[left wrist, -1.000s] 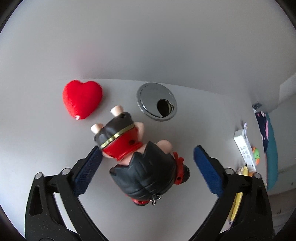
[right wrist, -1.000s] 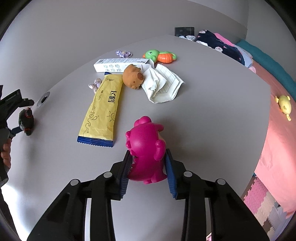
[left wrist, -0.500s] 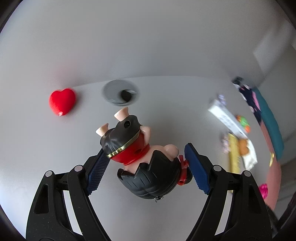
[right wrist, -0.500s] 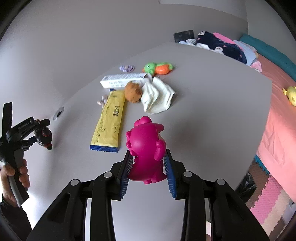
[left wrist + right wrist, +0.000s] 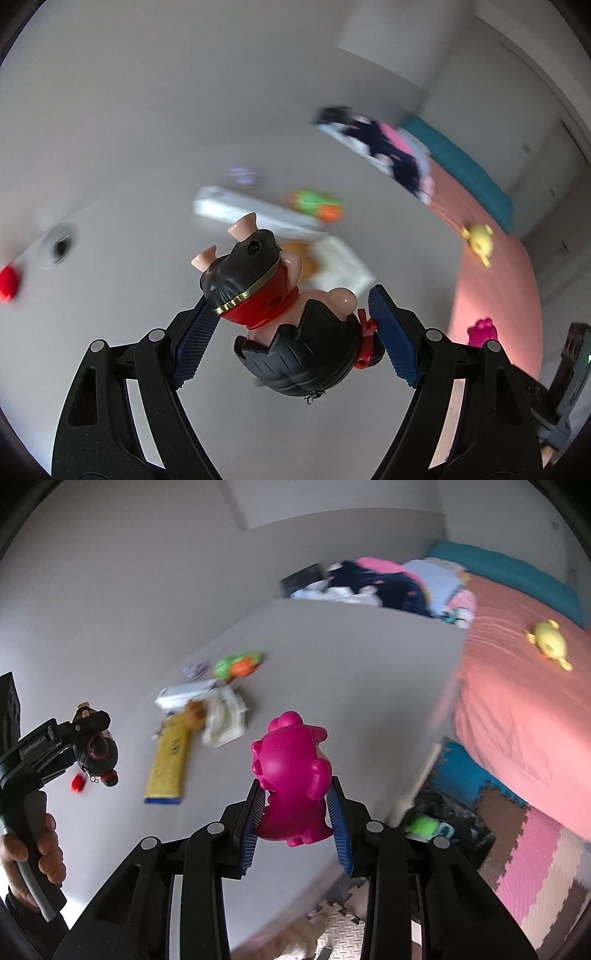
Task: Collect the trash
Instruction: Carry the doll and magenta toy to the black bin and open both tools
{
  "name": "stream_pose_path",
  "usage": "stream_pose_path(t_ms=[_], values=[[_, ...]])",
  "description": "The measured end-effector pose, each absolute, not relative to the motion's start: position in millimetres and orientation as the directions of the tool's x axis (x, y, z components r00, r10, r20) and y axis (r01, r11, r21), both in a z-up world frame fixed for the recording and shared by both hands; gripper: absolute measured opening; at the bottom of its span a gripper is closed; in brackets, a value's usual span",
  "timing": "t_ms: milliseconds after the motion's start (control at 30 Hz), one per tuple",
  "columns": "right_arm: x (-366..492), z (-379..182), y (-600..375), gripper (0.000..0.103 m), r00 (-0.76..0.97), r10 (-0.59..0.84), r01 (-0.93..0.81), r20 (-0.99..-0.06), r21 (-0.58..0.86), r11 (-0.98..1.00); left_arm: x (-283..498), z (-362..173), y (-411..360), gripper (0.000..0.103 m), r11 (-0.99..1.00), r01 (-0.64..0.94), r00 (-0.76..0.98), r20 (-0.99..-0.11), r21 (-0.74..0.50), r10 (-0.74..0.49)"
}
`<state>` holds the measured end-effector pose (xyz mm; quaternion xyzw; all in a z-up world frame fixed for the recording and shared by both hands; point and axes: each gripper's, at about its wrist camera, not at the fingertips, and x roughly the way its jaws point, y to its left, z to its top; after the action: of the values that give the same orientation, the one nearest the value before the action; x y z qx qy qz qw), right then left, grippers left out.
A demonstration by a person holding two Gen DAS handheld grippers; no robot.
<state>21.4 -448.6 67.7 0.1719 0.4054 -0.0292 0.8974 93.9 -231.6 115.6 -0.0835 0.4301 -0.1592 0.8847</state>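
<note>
My left gripper (image 5: 295,332) is shut on a pig figure (image 5: 288,325) in a black cape and red outfit, carried in the air over the grey table (image 5: 147,206). The right wrist view shows this same gripper (image 5: 85,738) at the left, with a hand below it. My right gripper (image 5: 295,823) is shut on a magenta bear toy (image 5: 291,771), raised near the table's right edge. On the table lie a yellow wrapper (image 5: 168,764), a white box (image 5: 184,694), crumpled white paper (image 5: 225,720) and a small purple wrapper (image 5: 194,669).
A brown toy (image 5: 194,710), a green-orange turtle (image 5: 238,664) and a red heart (image 5: 77,783) also lie on the table. Right of it stands a salmon bed (image 5: 517,701) with a yellow toy (image 5: 550,644) and clothes (image 5: 388,583). A dark bin (image 5: 454,823) stands on the foam floor mats (image 5: 535,849) below.
The left jaws closed on the pig figure and lifted it off the table, swinging right. The right gripper rose and swung right with the magenta bear still held.
</note>
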Motion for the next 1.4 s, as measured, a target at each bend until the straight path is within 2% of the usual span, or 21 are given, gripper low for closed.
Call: stream_pose_path(t_ms=[233, 500, 733, 967, 1000, 1033, 1067, 1200, 1400], values=[[-16.5, 71.4, -511.2, 0.036, 0.666, -0.072, 0.391, -0.743, 0.265, 0.881, 97.4, 118.4, -336.6, 0.078, 0.861, 0.440, 0.477, -0.746, -0.254, -0.464], [-60.9, 61.2, -551.1, 0.036, 0.631, -0.186, 0.538, -0.753, 0.252, 0.805, 72.1, 122.9, -431.7, 0.078, 0.753, 0.618, 0.374, -0.759, -0.224, -0.533], [-85.4, 49.4, -574.1, 0.036, 0.606, -0.202, 0.564, -0.769, 0.237, 0.791, 35.0, 120.7, -490.1, 0.079, 0.691, 0.688, 0.323, -0.760, -0.220, -0.564], [-92.6, 34.3, -586.1, 0.037, 0.585, -0.204, 0.546, -0.785, 0.196, 0.815, 16.9, 114.4, -534.1, 0.080, 0.691, 0.707, 0.340, -0.781, -0.155, -0.523], [-92.4, 31.6, -587.1, 0.051, 0.577, -0.211, 0.550, -0.789, 0.185, 0.814, 14.8, 113.1, -539.4, 0.084, 0.691, 0.709, 0.343, -0.787, -0.142, -0.513], [-93.2, 29.6, -588.1, 0.088, 0.577, -0.219, 0.554, -0.786, 0.180, 0.813, 14.6, 112.6, -541.9, 0.097, 0.703, 0.700, 0.362, -0.787, -0.124, -0.499], [-94.9, 29.4, -588.5, 0.100, 0.586, -0.232, 0.557, -0.776, 0.178, 0.811, 12.2, 114.0, -542.8, 0.097, 0.724, 0.683, 0.403, -0.776, -0.098, -0.485], [-100.0, 29.1, -591.9, 0.101, 0.613, -0.247, 0.553, -0.750, 0.185, 0.812, 13.5, 114.8, -548.5, 0.097, 0.748, 0.664, 0.468, -0.771, -0.016, -0.432], [-96.8, 26.3, -596.5, 0.101, 0.637, -0.201, 0.538, -0.744, 0.243, 0.807, 18.7, 114.7, -538.4, 0.097, 0.757, 0.653, 0.474, -0.773, -0.011, -0.421]])
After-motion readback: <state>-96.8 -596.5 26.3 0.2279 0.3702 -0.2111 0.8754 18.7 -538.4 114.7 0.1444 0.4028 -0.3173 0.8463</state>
